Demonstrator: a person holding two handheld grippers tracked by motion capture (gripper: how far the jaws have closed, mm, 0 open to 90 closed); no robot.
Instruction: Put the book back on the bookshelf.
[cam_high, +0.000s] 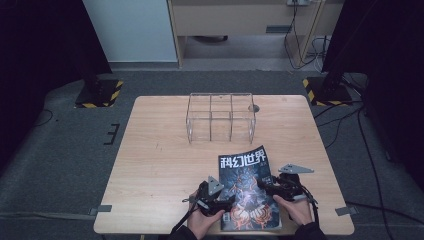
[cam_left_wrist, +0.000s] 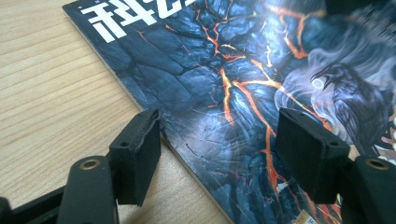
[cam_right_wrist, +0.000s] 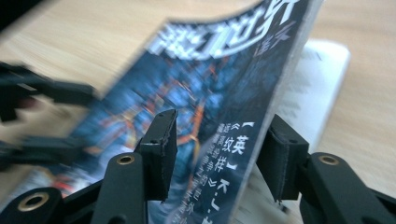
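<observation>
Reading 科幻世界, magazine (cam_high: 248, 187) lies between parted left tongs (cam_left_wrist: 219, 154); right tongs (cam_right_wrist: 219, 149) seemingly unclamped.

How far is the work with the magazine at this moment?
Done: the right gripper has the magazine's front cover lifted off the white pages, its edge between the open jaws. In hand: the left gripper stands open astride the spine edge on the table. Left: probably opening the cover fully; the clear box behind is untouched.
</observation>
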